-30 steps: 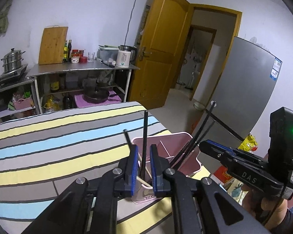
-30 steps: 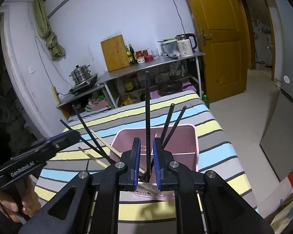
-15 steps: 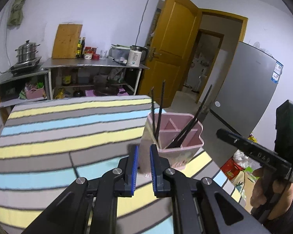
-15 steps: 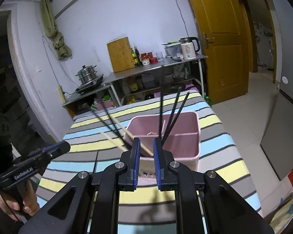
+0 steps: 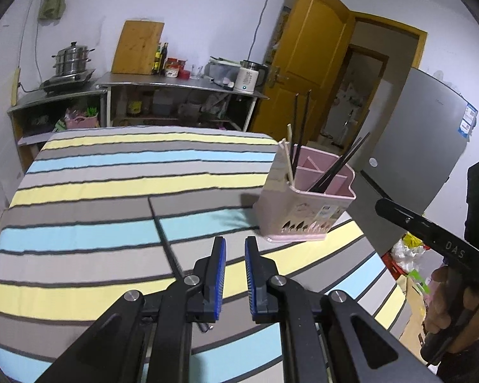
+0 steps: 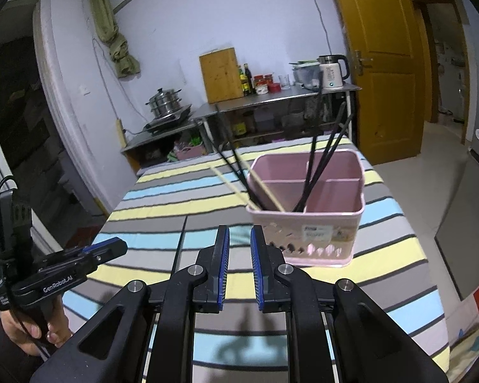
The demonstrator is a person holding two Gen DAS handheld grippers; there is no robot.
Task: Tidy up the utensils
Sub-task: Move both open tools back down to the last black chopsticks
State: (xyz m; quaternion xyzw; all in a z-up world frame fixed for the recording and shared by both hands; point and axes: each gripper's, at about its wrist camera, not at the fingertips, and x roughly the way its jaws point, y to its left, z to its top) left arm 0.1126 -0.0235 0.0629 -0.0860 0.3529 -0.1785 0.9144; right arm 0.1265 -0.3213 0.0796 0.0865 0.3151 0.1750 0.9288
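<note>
Both claws sit at the bottom centre of their own views, and we see nothing between the blue pads of either. Our left gripper (image 5: 235, 244) has its jaws drawn close with only a narrow gap, holding nothing, over the striped cloth (image 5: 111, 198) that covers the table. Our right gripper (image 6: 240, 234) shows a slightly wider slit between its pads, also empty, so we read it as parted rather than pinching. In the left wrist view the pink utensil caddy (image 5: 303, 214) stands upright on the cloth at centre right of the frame, apart from the left claw's tips and up and to their right. In the right wrist view the same caddy is at centre right, just beyond and to the right of the right claw's tips; we cannot tell whether they touch. Black chopsticks (image 6: 325, 162) lean out of its compartments, some tilting toward the upper left and some toward the upper right, and pale wooden chopsticks (image 6: 265, 188) lean out of the left compartment toward the upper left. Dividers split the caddy into compartments. At the lower left of the right wrist view a hand (image 6: 32, 325) grips the other tool's handle. Along the upper part of both frames stand a metal shelf (image 5: 182, 83), a cutting board (image 5: 137, 48), a steamer pot (image 5: 72, 59), a kettle (image 5: 249, 75) and a yellow door (image 6: 380, 57).
</note>
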